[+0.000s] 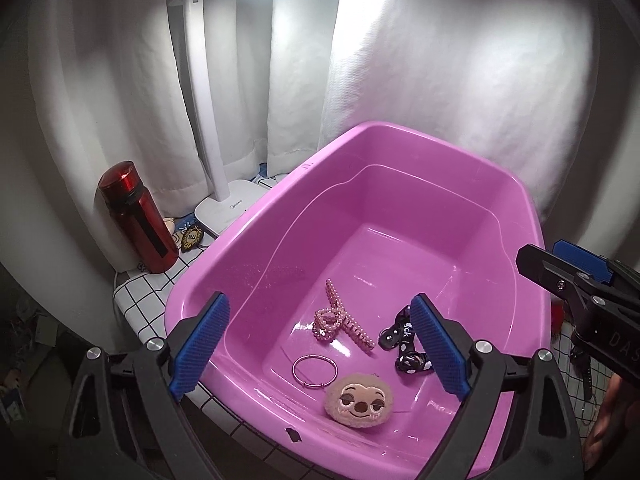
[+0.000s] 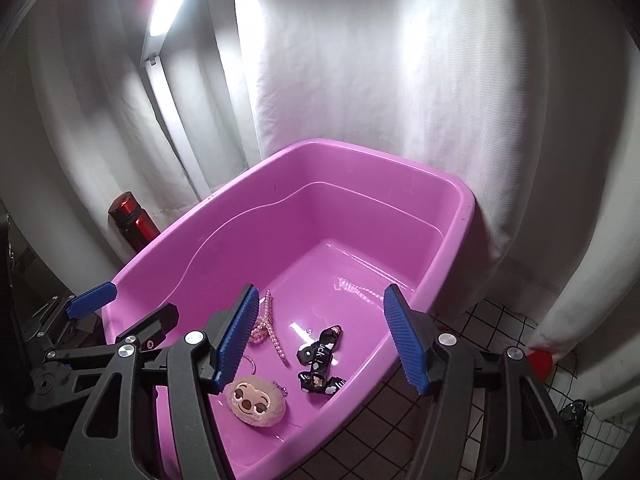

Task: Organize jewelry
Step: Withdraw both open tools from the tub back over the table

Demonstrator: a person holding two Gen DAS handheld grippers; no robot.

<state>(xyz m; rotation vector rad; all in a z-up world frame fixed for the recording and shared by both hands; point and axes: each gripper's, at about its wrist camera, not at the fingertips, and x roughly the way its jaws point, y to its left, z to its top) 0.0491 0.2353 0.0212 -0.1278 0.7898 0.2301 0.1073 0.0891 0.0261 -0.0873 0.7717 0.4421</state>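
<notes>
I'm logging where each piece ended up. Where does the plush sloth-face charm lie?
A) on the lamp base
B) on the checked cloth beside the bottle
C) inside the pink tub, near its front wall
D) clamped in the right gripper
C: the plush sloth-face charm rests on the floor of the pink tub, and both grippers are open and empty.

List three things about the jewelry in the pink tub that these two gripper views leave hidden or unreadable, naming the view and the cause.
1. Black strap: in the left wrist view, the blue pad covers part of it and cuts its lettering.
2. Thin ring bangle: in the right wrist view, mostly behind that gripper's left finger.
3. Pearl hair claw: in the right wrist view, partly hidden by the same finger.
</notes>
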